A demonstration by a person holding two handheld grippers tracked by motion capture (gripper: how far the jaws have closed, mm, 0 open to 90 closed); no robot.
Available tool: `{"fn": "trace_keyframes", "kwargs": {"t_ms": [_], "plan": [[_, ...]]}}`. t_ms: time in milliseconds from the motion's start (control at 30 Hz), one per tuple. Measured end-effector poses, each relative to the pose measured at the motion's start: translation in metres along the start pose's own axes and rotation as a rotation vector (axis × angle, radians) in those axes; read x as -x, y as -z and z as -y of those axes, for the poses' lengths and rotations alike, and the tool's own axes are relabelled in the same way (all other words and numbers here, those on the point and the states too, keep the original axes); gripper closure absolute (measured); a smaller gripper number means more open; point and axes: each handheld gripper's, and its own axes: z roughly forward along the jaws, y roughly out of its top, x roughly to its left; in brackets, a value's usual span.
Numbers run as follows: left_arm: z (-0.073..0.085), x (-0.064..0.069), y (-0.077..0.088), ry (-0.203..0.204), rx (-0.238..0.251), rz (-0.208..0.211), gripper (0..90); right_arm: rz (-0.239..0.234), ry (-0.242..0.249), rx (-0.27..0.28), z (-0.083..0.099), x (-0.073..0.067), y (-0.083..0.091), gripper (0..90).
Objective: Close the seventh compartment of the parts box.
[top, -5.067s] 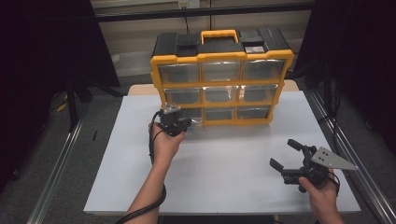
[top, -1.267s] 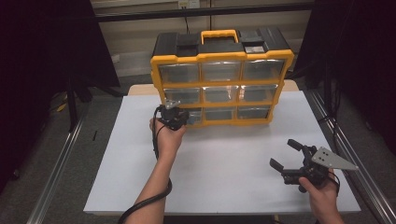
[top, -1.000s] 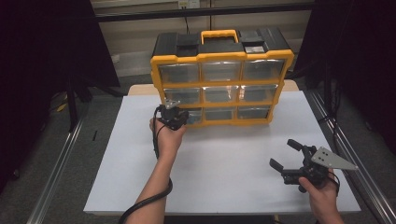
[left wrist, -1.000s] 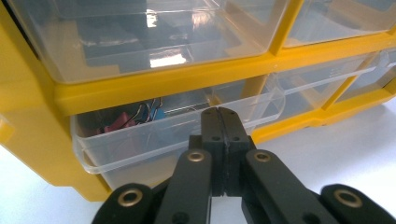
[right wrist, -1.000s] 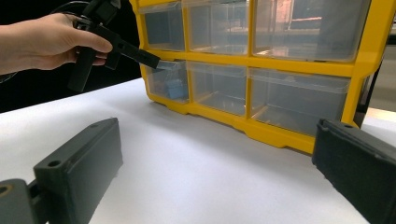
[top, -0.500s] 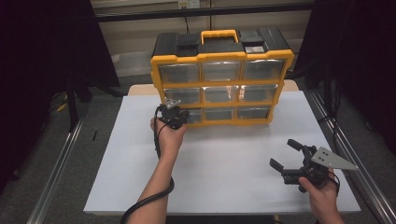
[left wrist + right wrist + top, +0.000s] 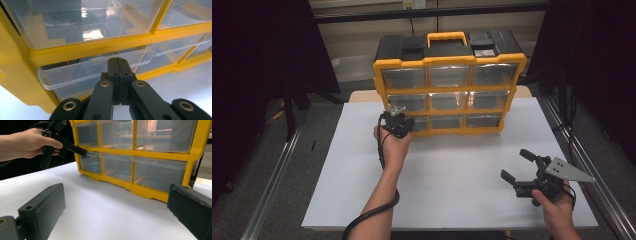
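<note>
Clear bottom-left drawer (image 7: pixel 82 72) slightly out, organizer (image 7: pixel 449 85) upright.

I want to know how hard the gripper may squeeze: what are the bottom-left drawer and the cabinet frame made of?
The bottom-left drawer looks like thin clear plastic: glossy, and you see through its front. The cabinet frame looks like thicker opaque yellow moulded plastic with a smooth, slightly shiny face. The left gripper is shut at the drawer's lip.

You have no readable text, label, brand, number or sign anywhere here. The yellow drawer cabinet (image 7: pixel 449 89) carries no legible marking on its frame, its black top or its clear drawer fronts (the pale patches on them are glare). A small light plate (image 7: pixel 410 4) sits on the wall behind it, but it is far too small for you to read anything on it.
</note>
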Motion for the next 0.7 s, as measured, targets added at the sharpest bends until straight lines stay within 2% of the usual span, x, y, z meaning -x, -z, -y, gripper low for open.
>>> {"fn": "trace_keyframes", "kwargs": {"t_ms": [33,133,700], "plan": [[0.0002,0.0005,-0.0007,0.008,0.006,0.000,90.0,0.001,0.000,0.000,0.0000,0.0000,-0.0001,1.6],[0.0000,-0.0005,-0.0010,-0.009,-0.003,0.000,90.0,-0.001,0.001,0.002,0.0000,0.0003,0.0000,1.6],[0.0001,0.0009,-0.0050,-0.007,0.005,-0.013,90.0,0.002,0.001,0.002,0.0002,0.0006,0.0000,1.6]]}}
